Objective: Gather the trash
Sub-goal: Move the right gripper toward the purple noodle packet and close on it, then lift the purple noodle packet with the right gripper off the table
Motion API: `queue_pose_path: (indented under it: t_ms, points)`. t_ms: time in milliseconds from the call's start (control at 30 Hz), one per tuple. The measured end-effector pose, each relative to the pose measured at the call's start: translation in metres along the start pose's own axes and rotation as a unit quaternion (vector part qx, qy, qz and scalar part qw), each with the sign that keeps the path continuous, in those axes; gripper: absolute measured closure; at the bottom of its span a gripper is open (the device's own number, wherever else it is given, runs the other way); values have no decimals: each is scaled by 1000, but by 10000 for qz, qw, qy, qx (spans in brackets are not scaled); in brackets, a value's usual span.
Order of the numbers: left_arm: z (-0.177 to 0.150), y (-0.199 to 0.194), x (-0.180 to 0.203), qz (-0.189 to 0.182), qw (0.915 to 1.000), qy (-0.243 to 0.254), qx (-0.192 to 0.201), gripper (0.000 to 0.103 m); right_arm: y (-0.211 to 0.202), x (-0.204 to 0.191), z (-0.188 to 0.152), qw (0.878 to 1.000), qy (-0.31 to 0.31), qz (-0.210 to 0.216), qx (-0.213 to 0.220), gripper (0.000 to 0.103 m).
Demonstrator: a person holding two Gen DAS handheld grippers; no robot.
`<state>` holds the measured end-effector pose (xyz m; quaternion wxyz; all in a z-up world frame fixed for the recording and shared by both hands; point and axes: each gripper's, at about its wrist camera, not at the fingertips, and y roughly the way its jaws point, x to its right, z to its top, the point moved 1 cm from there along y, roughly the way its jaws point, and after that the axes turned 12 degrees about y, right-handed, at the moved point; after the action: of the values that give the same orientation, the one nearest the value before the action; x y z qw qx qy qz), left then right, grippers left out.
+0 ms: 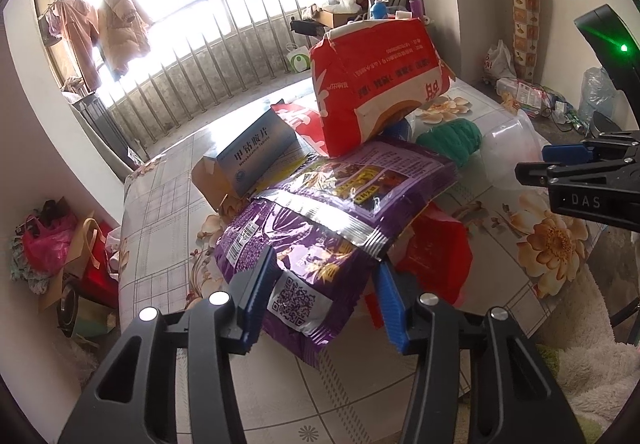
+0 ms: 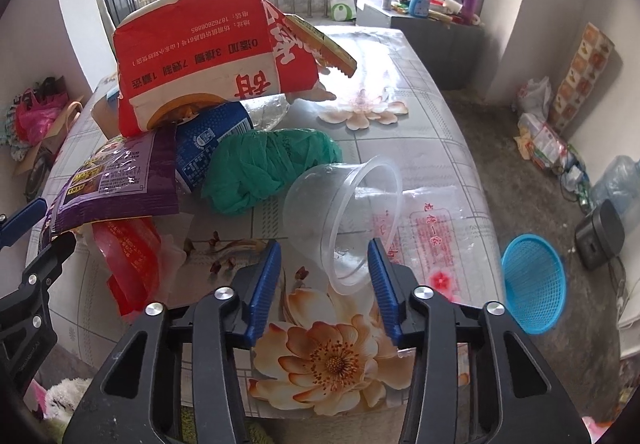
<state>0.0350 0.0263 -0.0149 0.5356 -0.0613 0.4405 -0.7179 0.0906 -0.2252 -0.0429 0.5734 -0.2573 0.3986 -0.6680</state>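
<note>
A pile of trash lies on the flowered table (image 1: 552, 240). It holds a purple snack packet (image 1: 320, 228), a red carton (image 1: 380, 84), a blue medicine box (image 1: 256, 148), a green wad (image 2: 272, 168) and a red plastic bag (image 2: 128, 256). My left gripper (image 1: 324, 292) straddles the purple packet's near corner: the left pad lies against it and a sliver of gap shows at the right pad. A clear plastic cup (image 2: 348, 216) lies on its side. My right gripper (image 2: 324, 276) is open, with the cup's rim between its fingers, close to the right one.
A blue can (image 2: 212, 144) sits under the red carton. A clear printed bag (image 2: 432, 236) lies flat beside the cup. On the floor to the right are a blue basket (image 2: 532, 280) and a dark appliance (image 2: 600, 236). Bags crowd the floor at left (image 1: 48, 244).
</note>
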Motion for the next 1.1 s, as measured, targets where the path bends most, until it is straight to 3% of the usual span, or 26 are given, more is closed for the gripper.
queue_pose_path:
  t_ms: [100,367,567,1100]
  points:
    - [0,-1,0,129,9999,0,13,58,2,3,-1,9998,92,177,-85,83]
    - [0,12,5,506,9987,114,-5,60,8,6,-3,9982,258,500,-198,94]
    - [-3,6,-1,635,9977,98,226,73,4,14,-2,9970,392,658,-148,98]
    - [-10,-19,-48,719,9928,-647,703,87,-12,23,-4,9936,594,954,106,99]
